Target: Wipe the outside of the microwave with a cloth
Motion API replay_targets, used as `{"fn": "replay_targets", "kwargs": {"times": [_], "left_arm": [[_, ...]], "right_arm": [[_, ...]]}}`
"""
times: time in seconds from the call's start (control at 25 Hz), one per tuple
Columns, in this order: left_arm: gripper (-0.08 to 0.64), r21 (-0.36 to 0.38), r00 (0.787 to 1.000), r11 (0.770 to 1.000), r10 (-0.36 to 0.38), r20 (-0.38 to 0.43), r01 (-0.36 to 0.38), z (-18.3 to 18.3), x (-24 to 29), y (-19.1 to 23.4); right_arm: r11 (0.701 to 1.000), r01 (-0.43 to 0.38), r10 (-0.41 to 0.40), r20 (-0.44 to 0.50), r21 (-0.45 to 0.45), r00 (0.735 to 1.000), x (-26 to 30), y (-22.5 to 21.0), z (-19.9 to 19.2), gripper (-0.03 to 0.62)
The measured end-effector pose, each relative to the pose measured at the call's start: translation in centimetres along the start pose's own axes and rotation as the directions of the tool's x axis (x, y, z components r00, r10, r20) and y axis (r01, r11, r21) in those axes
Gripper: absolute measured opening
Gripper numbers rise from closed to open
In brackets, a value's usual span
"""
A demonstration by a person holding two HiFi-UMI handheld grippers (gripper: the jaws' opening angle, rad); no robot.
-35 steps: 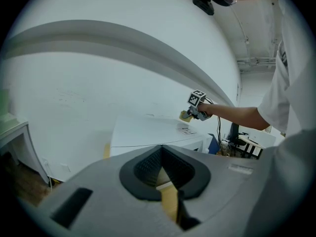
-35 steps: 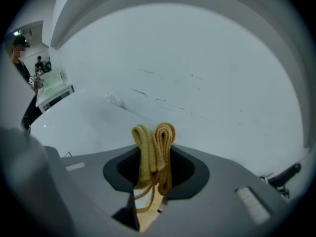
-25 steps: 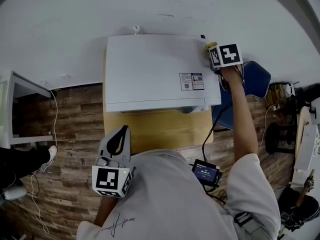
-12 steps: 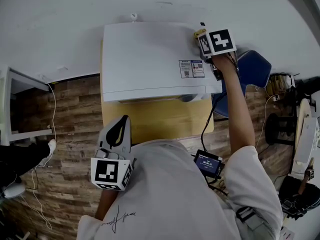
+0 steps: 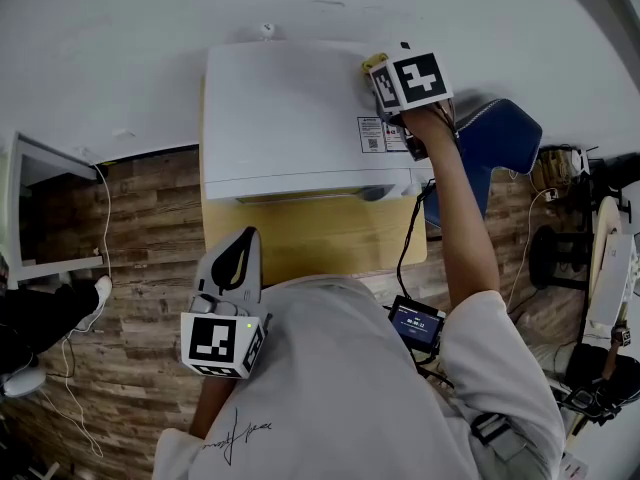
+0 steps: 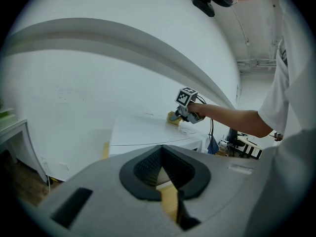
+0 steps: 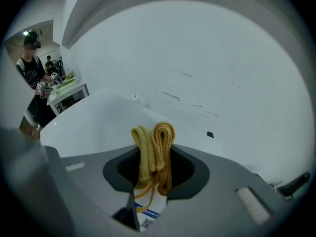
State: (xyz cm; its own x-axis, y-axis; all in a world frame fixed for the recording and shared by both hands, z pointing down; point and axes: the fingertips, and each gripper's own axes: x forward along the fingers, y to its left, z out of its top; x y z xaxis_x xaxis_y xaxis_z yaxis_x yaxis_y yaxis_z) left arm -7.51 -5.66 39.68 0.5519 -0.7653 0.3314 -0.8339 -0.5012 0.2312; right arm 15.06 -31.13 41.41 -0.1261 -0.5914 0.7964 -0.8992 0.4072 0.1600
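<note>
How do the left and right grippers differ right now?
The right gripper is shut on the cloth; the left gripper is shut on nothing. The right gripper reaches over the top of the microwave; the left gripper hangs low by the person's body, short of it. Both carry a marker cube.

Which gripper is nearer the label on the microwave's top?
Right. The right gripper, holding the cloth, sits just beyond the label; the left gripper hangs off the microwave, near the person's chest.

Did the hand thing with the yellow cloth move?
Yes. The right gripper slid left along the microwave top, from its right edge to above the sticker.
</note>
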Motion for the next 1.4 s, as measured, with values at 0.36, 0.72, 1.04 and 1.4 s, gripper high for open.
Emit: {"fn": "replay_targets", "kwargs": {"times": [0.36, 0.72, 1.04, 1.4], "left_arm": [[-0.006, -0.014, 1.0, 1.0, 0.015, 0.012, -0.015, -0.1, -0.5, 0.2], [-0.006, -0.022, 0.999, 0.999, 0.048, 0.023, -0.047, 0.0, -1.5, 1.4], [-0.006, -0.037, 0.996, 0.996, 0.088, 0.032, -0.087, 0.0, -2.6, 2.9], [-0.006, -0.064, 0.991, 0.99, 0.128, 0.038, -0.126, -0.2, -3.9, 4.2]], "right_arm": [[0.994, -0.081, 0.083, 0.022, -0.074, 0.996, 0.7, 6.0, 2.6, 0.124], [0.953, -0.277, 0.284, 0.039, -0.124, 0.958, 1.3, 15.2, 6.2, 0.124], [0.929, -0.332, 0.343, 0.047, -0.165, 0.938, 2.0, 20.5, 8.5, 0.124], [0.904, -0.386, 0.402, 0.051, -0.185, 0.914, 2.5, 24.6, 10.2, 0.124]]}}
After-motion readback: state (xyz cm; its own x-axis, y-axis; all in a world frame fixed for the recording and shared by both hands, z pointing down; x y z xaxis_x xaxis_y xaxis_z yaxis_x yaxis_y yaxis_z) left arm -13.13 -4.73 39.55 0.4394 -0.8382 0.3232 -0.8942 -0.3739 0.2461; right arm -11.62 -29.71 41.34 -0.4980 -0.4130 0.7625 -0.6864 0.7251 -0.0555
